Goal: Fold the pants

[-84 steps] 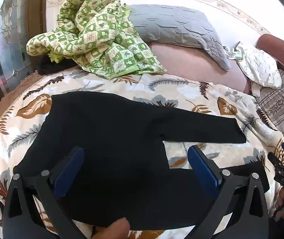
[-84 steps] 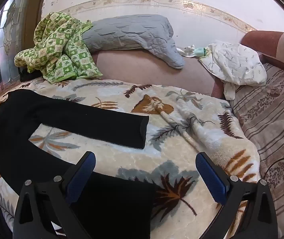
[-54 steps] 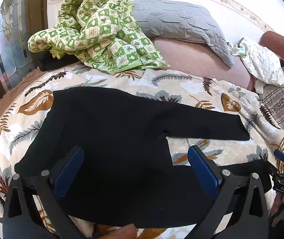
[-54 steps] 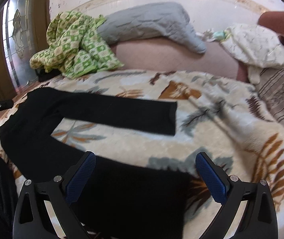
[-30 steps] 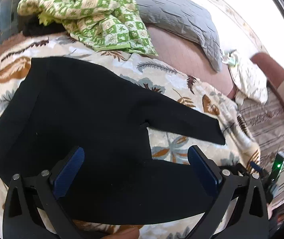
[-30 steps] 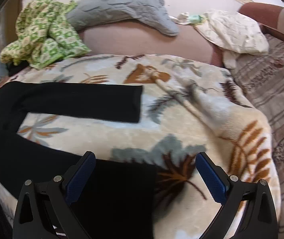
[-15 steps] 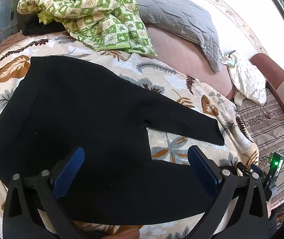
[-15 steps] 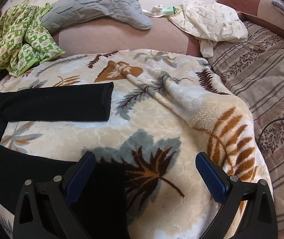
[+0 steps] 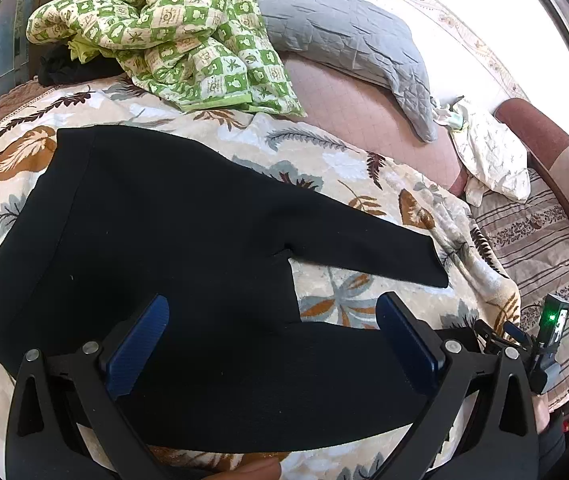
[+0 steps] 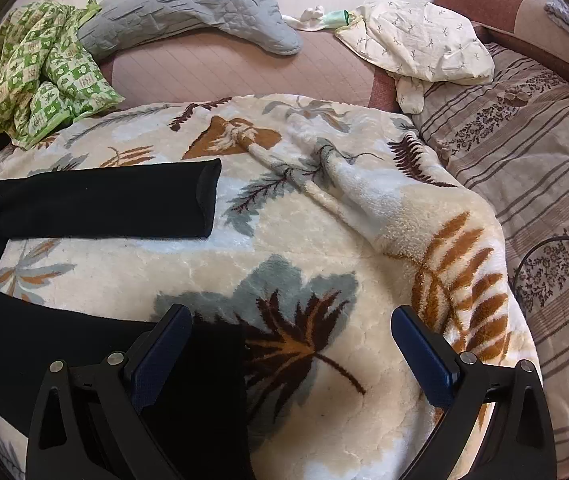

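Below the left tongs, black pants lie flat on a leaf blanket, legs splayed apart. Both tongs are released, gripping nothing. The right tongs hover over the near leg's cuff, its edge just inside the left finger. A shallow pinch there could snag the plush blanket too, dragging it into the fold.

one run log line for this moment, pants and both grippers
pants: flat, legs spread, unfolded | left gripper: open, over near leg | right gripper: open, at near cuff
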The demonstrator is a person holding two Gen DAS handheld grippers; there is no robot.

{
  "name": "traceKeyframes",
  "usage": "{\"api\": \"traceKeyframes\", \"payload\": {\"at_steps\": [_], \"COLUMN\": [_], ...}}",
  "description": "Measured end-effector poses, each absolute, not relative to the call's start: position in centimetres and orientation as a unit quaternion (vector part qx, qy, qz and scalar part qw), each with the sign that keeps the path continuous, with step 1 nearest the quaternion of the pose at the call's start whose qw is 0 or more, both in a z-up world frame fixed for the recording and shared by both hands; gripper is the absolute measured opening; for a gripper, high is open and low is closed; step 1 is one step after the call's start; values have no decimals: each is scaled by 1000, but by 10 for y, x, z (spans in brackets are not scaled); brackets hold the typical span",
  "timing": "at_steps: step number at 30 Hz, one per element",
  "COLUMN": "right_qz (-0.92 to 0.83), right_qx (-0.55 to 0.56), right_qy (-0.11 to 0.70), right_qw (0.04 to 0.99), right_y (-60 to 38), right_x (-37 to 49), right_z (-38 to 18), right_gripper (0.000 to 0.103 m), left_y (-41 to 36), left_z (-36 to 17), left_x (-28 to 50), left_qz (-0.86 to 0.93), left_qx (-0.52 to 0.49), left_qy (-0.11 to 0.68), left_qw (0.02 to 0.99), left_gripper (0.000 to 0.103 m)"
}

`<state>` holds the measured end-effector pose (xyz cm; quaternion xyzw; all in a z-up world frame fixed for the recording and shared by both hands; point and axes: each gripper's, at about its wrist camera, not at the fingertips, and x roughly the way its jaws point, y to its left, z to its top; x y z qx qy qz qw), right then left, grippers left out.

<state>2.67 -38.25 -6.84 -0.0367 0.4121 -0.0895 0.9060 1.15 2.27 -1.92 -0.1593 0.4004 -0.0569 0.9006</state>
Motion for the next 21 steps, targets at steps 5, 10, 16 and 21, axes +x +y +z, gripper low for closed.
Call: {"api": "traceKeyframes", "payload": {"at_steps": [5,10,16,21], "right_qz": [-92,-93,-93,-95], "right_qx": [-33,-30,-30,-31], "right_qy": [410,408,408,407], "right_qw": [907,908,908,908], "right_y": [-385,-387,-387,-388], "right_x": [26,25,25,25], "right_z": [-68,-67,-67,-66], "right_gripper": [100,100,100,100], "left_y": [23,25,25,25], "left_z": [-18,-19,-19,-19], "left_x": [11,11,11,11], "left_qz": [-53,-52,-52,-52], "left_qx": [-158,-158,-158,-159], "left_qy": [401,402,401,401], "left_qw": [901,901,901,900], "left_gripper": [103,103,103,103]}}
